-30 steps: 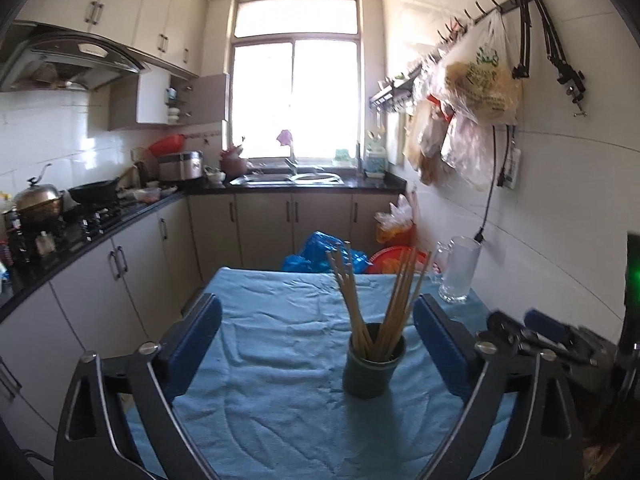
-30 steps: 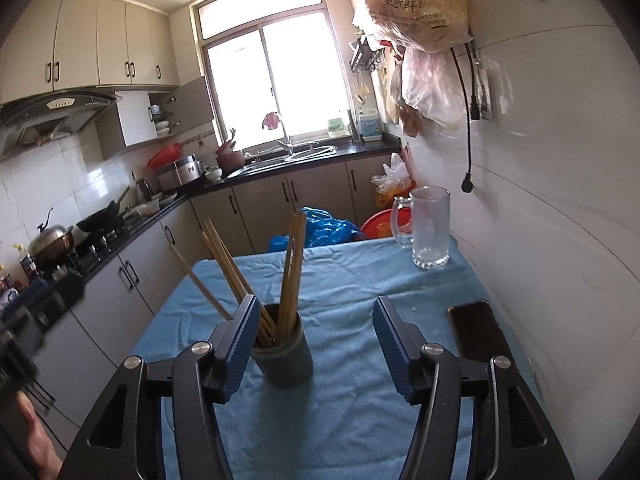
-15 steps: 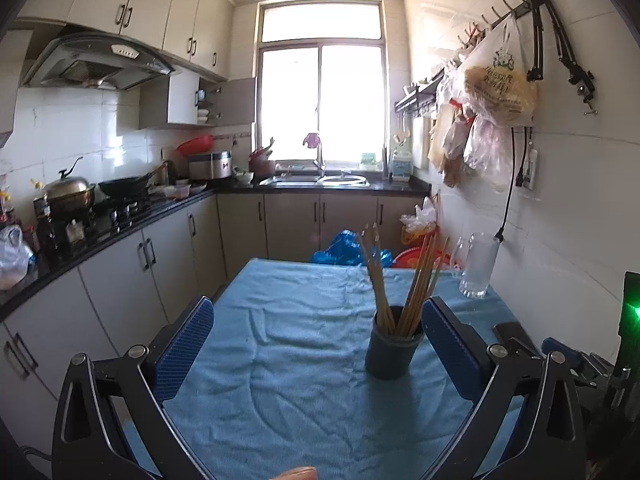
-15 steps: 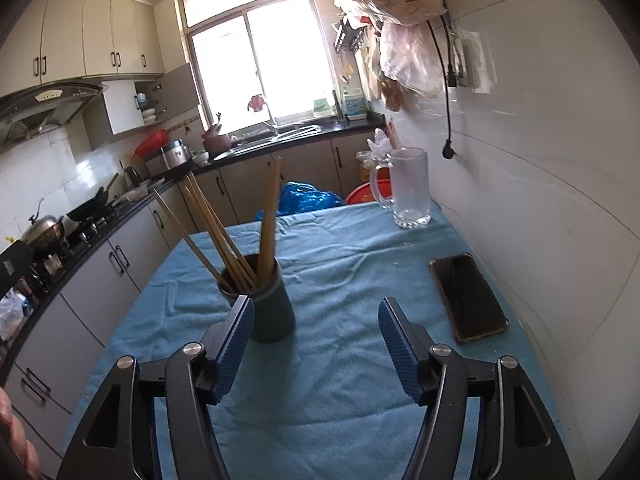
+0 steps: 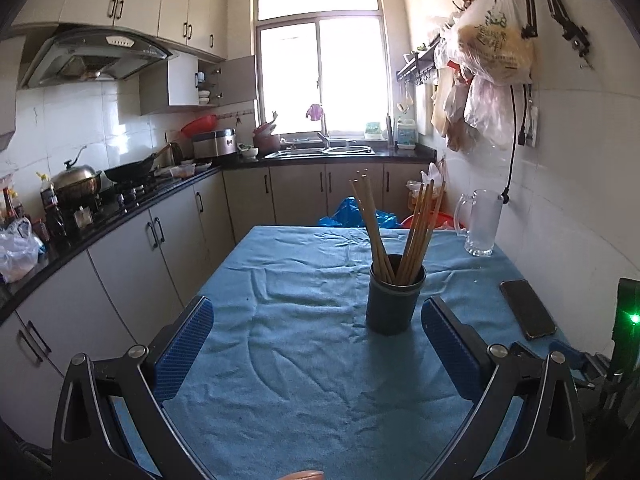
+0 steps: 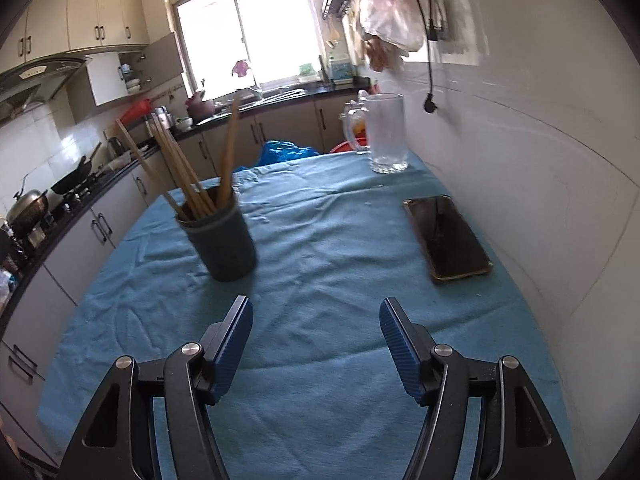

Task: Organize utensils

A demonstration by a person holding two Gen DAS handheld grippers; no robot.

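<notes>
While the dark round holder (image 6: 224, 236) of long wooden chopsticks (image 6: 188, 172) stands near the middle of the blue tablecloth (image 6: 320, 248), it lies ahead and left of the right gripper (image 6: 316, 340), sticks fanning upward; both it and the left gripper (image 5: 316, 344) gape empty, neither clearly nearer

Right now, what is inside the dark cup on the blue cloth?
The dark cup holds a bundle of wooden chopsticks, leaning in two groups against its rim. Their lower ends and the cup's bottom are hidden by its wall.
</notes>
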